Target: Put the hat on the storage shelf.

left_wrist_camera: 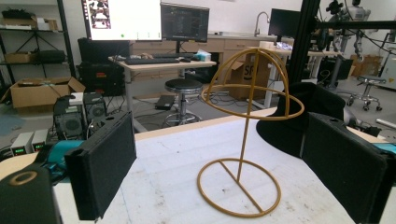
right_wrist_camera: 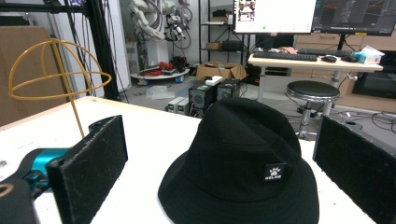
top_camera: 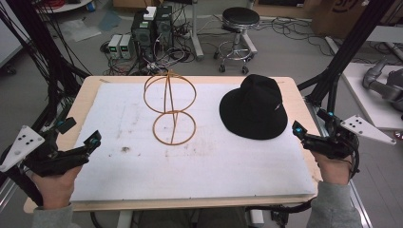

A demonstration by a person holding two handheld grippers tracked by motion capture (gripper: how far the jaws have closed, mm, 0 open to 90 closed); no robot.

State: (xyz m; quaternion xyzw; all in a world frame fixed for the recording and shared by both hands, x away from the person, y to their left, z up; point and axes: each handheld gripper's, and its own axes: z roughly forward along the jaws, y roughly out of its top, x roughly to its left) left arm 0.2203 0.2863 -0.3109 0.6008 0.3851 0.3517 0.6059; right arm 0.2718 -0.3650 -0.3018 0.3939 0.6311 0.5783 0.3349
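Cataloguing the table from the grippers outward:

Right gripper (top_camera: 298,131): held low at the table's right edge, jaws spread wide with nothing between them; it points at the hat, probably lined up to take it.

Left gripper (top_camera: 94,140): held at the table's left edge, jaws likewise apart and empty; it faces the stand, perhaps to steady it.

Hat (top_camera: 255,108): black bucket hat, lying brim-down on the right half of the mat, near the right gripper but not touched. In the right gripper view (right_wrist_camera: 243,158) it sits between the two jaws' lines of sight, a small label on its side toward the camera.

Stand (top_camera: 170,107): yellow wire hat stand, upright at the mat's middle, a ring base below and a domed cage on top, bare. It stands beside the hat, apart from it. The dome looks shaped to carry the hat's crown.

Mat (top_camera: 199,166): white, stained, covering most of the wooden table (top_camera: 85,97).

Stool (top_camera: 240,19): on the floor beyond the table.
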